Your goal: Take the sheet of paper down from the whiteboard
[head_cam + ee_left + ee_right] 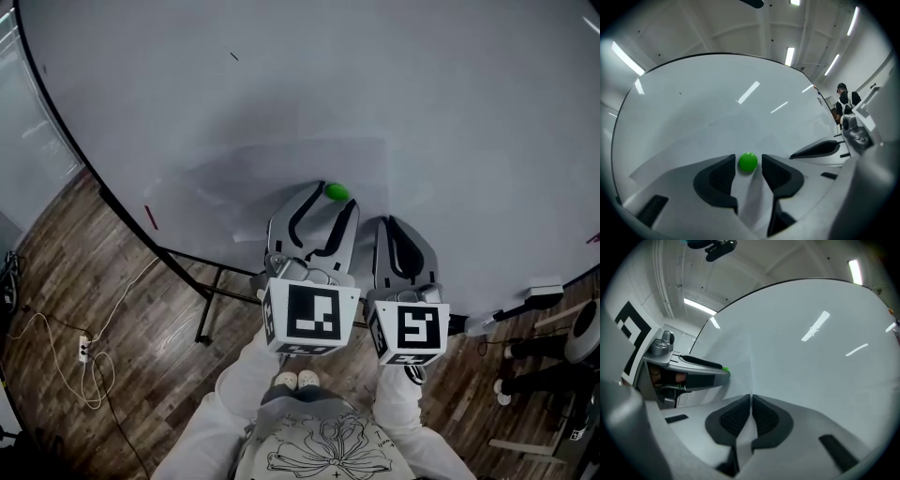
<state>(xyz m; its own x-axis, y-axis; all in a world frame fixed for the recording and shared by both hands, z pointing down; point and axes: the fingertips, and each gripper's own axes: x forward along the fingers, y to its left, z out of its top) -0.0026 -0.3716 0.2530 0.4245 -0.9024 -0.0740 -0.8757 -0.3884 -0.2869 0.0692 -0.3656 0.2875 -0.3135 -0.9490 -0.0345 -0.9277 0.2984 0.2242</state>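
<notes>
Whiteboard (375, 84), black-edged, on a stand above the wooden floor (84, 272); bare board lies open above and to the right of the tongs. Sheet of paper (253, 178) on the board's lower middle. Right tongs (751, 397) closed on its right edge. Left tongs (334, 197) open, straddling the green magnet (748, 161) at the sheet's top.

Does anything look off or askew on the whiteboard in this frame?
The sheet of paper doesn't lie flat on the whiteboard: its left side seems to lift, casting a shadow, and a crease runs up from the right gripper's shut fingers. One green magnet, between the left gripper's open fingers, pins it.
</notes>
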